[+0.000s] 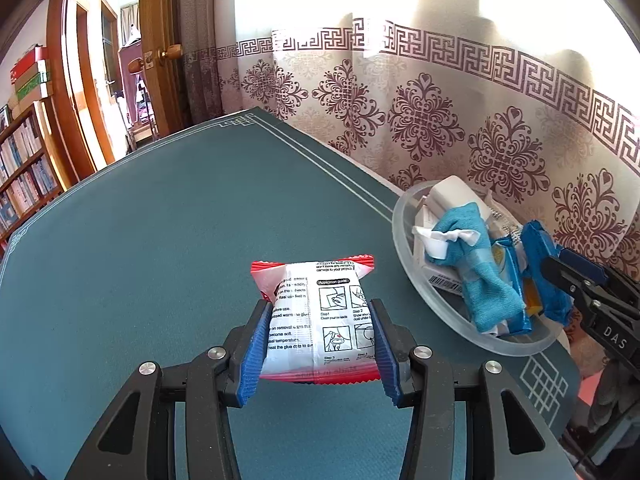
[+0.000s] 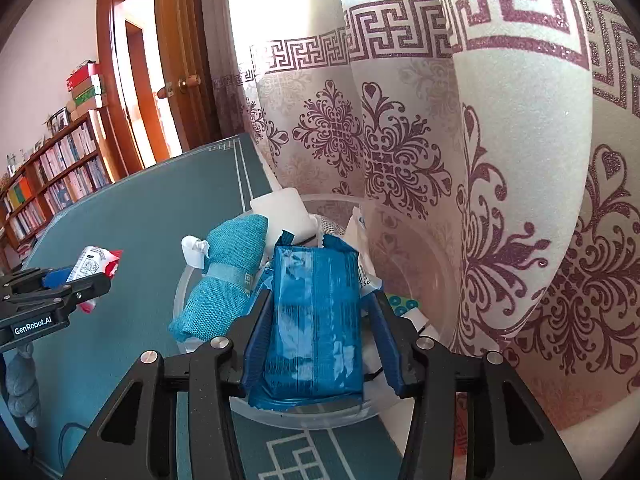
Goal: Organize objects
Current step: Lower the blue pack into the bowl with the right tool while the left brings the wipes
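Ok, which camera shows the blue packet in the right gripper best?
The right wrist view: the blue packet fills the centre, between the right gripper fingers, over the clear bowl. The left wrist view shows only its crumpled end at the frame's edge.

The left tool (image 1: 320, 350) shows a matte black frame of angular, cut-out arms, pinned by round silver screws at each joint. Its two fingers (image 1: 253, 354) wear ribbed royal-blue pads with saw-toothed edges. The right tool (image 2: 320, 338) is the same build: black linkages, silver screw heads, ribbed blue pads (image 2: 256, 340). Seen from the opposite camera, white lettering reads "DAS" on the right tool's black side, and "GenRobot.AI" runs along the left tool's black body. A thin dark cable trails below it.
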